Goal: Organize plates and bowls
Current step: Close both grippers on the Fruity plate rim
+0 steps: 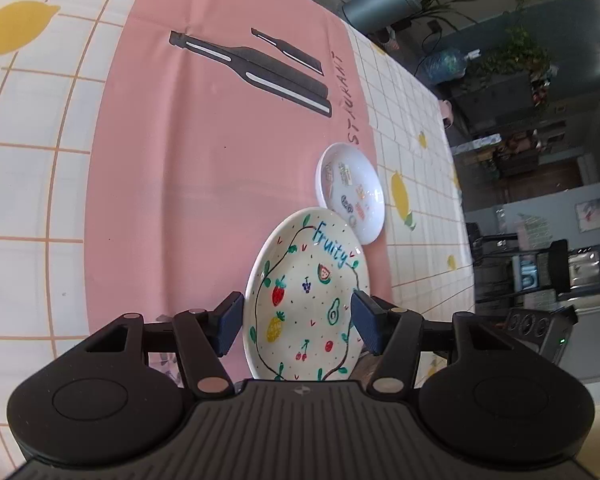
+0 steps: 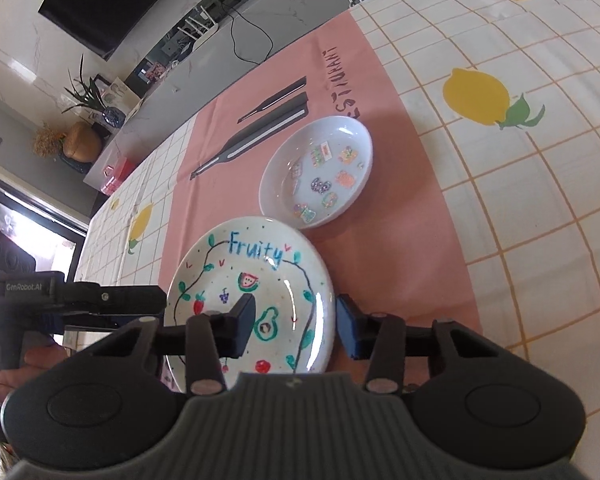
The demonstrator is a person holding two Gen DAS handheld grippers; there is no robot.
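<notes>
A cream plate with painted fruit and the word "Fruity" (image 1: 306, 296) lies on the pink placemat (image 1: 204, 184). It also shows in the right wrist view (image 2: 256, 284). Beyond it lies a white dish with small stickers (image 1: 352, 192), also in the right wrist view (image 2: 320, 172). My left gripper (image 1: 296, 324) is open, its blue pads either side of the plate's near edge. My right gripper (image 2: 296, 326) is open over the plate's right rim, one finger above the plate, one outside it. The left gripper's body (image 2: 76, 296) shows at the left of the right wrist view.
The table has a white tablecloth with lemon prints (image 2: 500, 184). The placemat carries a printed knife picture (image 1: 252, 72). The table's edge (image 1: 460, 216) runs on the right in the left wrist view, with room furniture beyond it.
</notes>
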